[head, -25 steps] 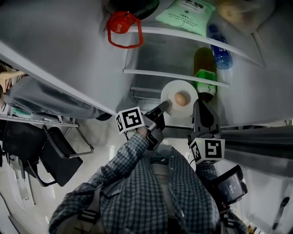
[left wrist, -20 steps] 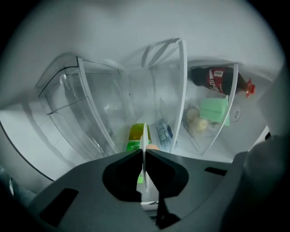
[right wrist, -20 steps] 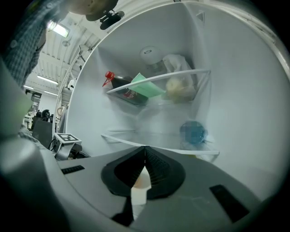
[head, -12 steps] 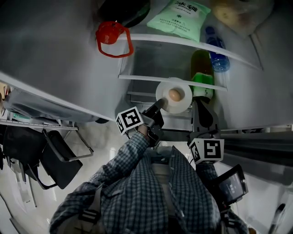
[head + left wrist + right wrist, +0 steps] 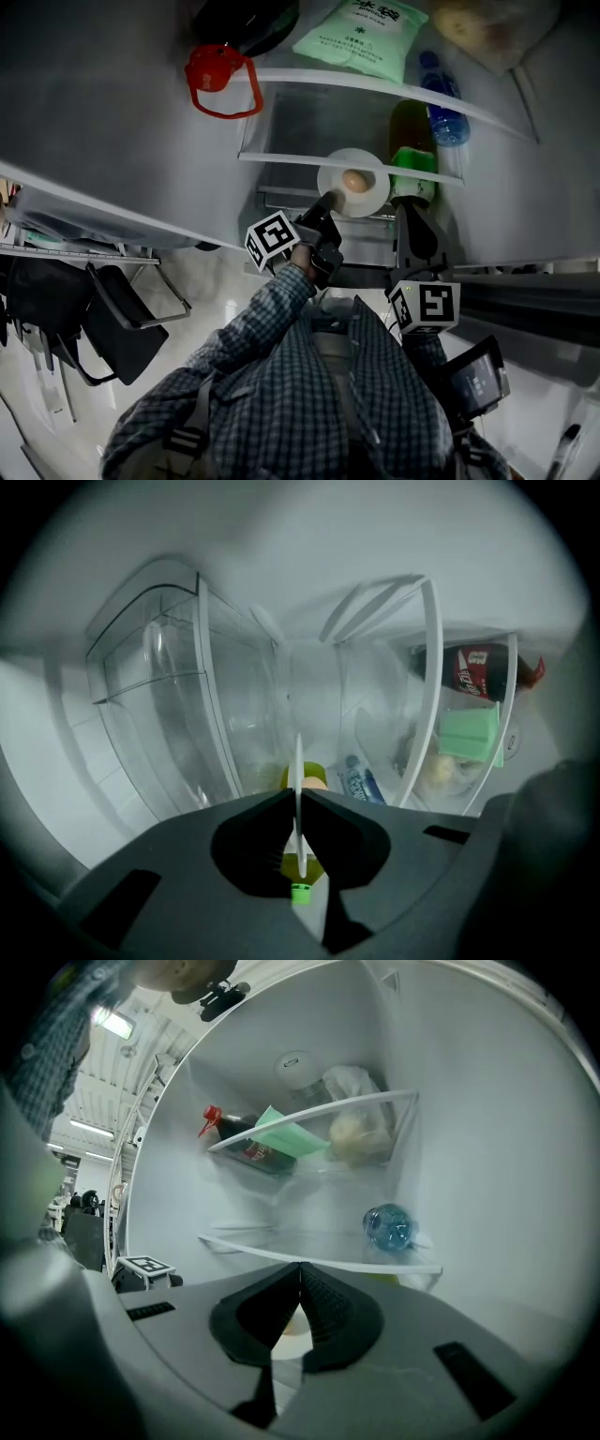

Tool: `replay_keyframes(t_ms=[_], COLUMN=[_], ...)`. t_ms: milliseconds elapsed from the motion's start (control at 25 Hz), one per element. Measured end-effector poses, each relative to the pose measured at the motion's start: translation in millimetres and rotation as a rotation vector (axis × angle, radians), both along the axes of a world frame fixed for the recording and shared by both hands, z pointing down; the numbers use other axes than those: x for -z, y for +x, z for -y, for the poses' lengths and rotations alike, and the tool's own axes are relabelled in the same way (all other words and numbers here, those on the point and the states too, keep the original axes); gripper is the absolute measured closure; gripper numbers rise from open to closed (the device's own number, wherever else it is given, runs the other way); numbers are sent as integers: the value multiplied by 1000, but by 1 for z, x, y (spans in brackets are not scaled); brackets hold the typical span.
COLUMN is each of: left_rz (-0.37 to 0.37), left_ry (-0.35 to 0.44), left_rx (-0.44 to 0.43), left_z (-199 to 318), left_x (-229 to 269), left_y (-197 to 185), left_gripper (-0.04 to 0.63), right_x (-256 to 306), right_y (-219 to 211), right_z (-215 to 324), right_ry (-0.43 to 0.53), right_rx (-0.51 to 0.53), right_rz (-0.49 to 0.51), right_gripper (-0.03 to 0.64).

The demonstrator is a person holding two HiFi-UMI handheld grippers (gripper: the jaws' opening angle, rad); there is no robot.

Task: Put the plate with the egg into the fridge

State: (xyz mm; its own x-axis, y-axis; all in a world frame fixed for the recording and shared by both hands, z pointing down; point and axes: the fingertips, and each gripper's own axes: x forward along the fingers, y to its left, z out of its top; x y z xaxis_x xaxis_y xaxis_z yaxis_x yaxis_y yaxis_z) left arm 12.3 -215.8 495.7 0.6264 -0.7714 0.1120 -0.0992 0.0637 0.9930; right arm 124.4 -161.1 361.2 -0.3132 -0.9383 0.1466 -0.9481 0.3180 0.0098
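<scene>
White plate (image 5: pixel 335 190), stiff and likely slick and breakable, is pinched by its near rim in the left claw (image 5: pixel 328 202) at the front edge of a fridge shelf (image 5: pixel 281 157). Its loose egg (image 5: pixel 354 180) could roll, so it needs level carrying. The right claw (image 5: pixel 300 1275) is closed on nothing.

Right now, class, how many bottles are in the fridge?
3. A dark red-capped bottle is on the top shelf, left; a blue water bottle lies farther right; a yellow-green bottle sits just right of the plate. Others may be hidden.
</scene>
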Motion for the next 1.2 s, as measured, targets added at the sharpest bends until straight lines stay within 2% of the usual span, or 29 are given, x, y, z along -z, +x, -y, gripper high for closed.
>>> replay_keyframes(t_ms=[240,520,1200], left_rz=[-14,-2,54], left_ry=[-23,-55,-134], left_rx=[56,110,111], left_z=[12,28,43], left_x=[-7,-11,-24], left_y=[-1,-4,4], left_gripper=[575,575,575], right_x=[4,-8,-8], right_y=[1,9,9], right_z=[3,4,6], right_ry=[13,-21,-17], right_rx=[2,7,7], right_rz=[13,-21,-12], right_gripper=[612,612,611])
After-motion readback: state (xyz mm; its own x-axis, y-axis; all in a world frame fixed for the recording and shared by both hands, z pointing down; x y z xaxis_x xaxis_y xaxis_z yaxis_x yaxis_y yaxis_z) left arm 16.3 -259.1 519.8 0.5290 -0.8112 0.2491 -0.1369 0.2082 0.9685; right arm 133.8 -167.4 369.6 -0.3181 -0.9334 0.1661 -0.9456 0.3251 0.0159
